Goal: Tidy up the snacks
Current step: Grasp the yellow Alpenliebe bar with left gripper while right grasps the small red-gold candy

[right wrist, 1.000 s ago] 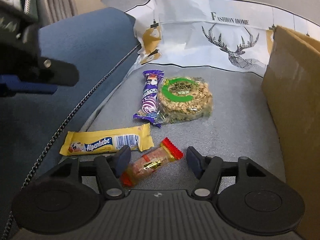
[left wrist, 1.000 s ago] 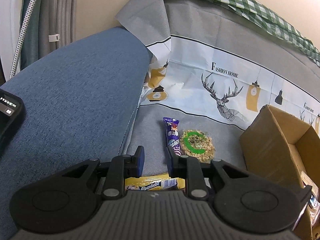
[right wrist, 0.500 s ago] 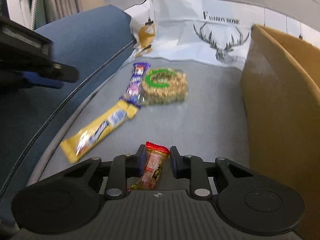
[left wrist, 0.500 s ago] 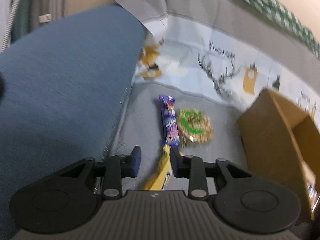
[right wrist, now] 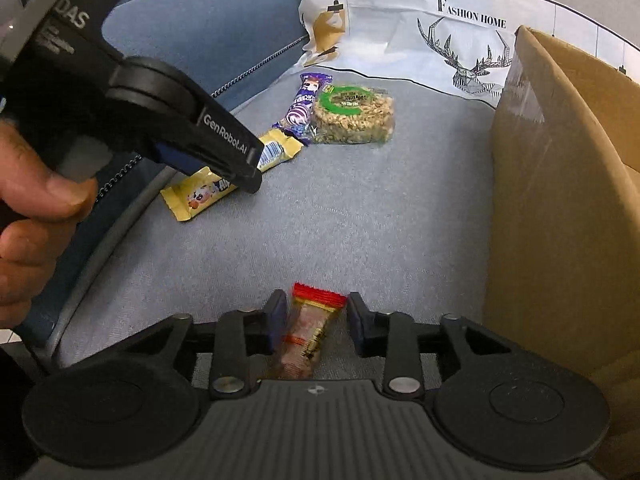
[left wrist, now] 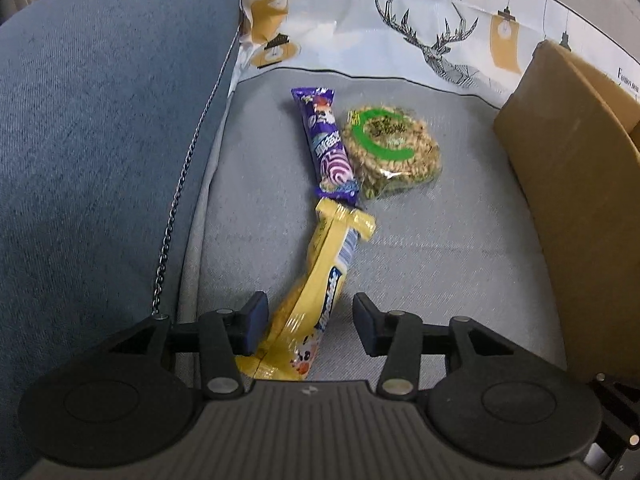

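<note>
Yellow wrapper first: the long yellow bar (left wrist: 320,280) lies on the grey seat cover (left wrist: 420,272) between the fingers of the left gripper (left wrist: 306,326). Its jaws are opening; the left pad sits against the wrapper's edge while the right pad stands clear of it, so nothing is pinched. The bar's far end points to twelve o'clock and touches the purple candy stick (left wrist: 328,144), with the round peanut cake (left wrist: 394,152) just beside that, at one o'clock.

The right gripper (right wrist: 316,320) has the small red-topped snack (right wrist: 310,332) between its fingers. Those jaws are opening too, with a slim gap on either side, so I judge it loose rather than held. The cardboard box (right wrist: 560,200) stands at three o'clock of it, close by.

Risks, as I see them:
- If either gripper lifts now, the snack stays behind or slides out, since the pads are not pressing.
- The yellow bar is long and glossy; gripped at its near end, it may droop and swing.
- Dragging it could nudge the purple stick and the cake.
- The box wall is tall, so a low carry could catch its rim.
</note>
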### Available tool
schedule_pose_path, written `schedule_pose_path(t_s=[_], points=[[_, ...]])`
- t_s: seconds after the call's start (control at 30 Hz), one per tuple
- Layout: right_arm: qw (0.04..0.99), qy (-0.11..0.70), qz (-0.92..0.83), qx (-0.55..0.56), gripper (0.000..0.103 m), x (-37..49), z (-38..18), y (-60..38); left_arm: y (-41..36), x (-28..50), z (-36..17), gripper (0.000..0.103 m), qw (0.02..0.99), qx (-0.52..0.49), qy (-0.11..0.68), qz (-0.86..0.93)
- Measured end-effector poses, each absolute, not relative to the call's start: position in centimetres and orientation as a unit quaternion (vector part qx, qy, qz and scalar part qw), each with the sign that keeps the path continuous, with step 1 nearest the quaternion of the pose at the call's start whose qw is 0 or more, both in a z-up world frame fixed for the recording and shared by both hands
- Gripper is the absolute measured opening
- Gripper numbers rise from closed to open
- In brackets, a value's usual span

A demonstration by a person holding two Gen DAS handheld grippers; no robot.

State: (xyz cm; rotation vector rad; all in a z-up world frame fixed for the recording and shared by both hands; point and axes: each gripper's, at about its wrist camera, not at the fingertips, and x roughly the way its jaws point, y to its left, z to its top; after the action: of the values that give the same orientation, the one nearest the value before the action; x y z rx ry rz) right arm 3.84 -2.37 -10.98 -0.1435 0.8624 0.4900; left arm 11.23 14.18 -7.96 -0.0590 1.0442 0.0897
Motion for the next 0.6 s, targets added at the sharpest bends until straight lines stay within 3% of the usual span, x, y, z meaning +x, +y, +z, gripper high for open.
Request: schedule_pose_path(t_s=[0.2,0.27,0.6], points=[[0.879,0.406,0.232,-0.094,0.037,3.58,-11.21,-2.17,14.29,10.93,-7.54,0.020,0.868,-0.036,0.493,0.037],[0.882,0.401,0.228,-0.098,0.031,3.54,-11.16,-2.19,14.17,10.85,-7.13,0.019,0.873,-0.042,0.485,0.032],[0.894,0.381,0.221,-0.086,0.031,3.80,-10.68,-2.61,13.52,11.16,-8.00,0.024,0.859,-0.046,0.510,0.008]])
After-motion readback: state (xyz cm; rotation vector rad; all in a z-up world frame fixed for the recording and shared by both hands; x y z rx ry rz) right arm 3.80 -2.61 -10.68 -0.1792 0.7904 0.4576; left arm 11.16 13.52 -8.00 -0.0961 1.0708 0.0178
